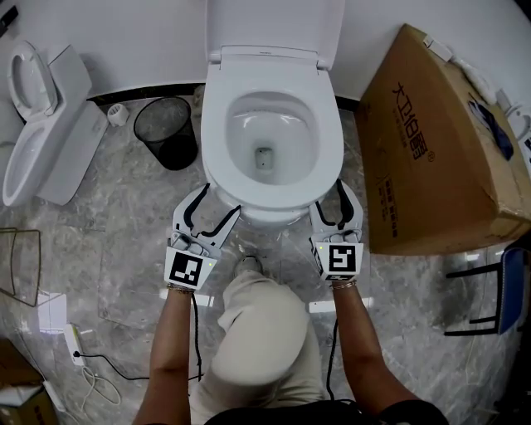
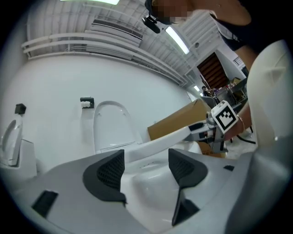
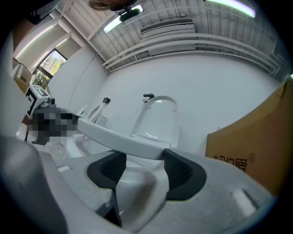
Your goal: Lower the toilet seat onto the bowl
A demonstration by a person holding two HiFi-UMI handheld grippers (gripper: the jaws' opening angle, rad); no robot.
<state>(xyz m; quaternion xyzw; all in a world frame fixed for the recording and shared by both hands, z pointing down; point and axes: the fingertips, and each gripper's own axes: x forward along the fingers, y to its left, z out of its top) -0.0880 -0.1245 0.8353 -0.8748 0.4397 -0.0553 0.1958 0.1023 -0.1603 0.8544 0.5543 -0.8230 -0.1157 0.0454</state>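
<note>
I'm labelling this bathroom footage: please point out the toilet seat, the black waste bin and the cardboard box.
toilet seat (image 1: pixel 216 137): head view, left side of the white ring.
black waste bin (image 1: pixel 166 131): head view, inside its open mesh top.
cardboard box (image 1: pixel 431 149): head view, middle of its broad upper face.

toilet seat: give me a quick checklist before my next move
1. Toilet seat flat on the bowl: cannot tell; head view suggests down, gripper views show its edge at the jaw tips.
2. Lid upright, out of the way: ok.
3. Left hand-held gripper jaws apart: ok.
4. Right hand-held gripper released from the seat: cannot tell.
5. Bin clear of the bowl: ok.
</note>
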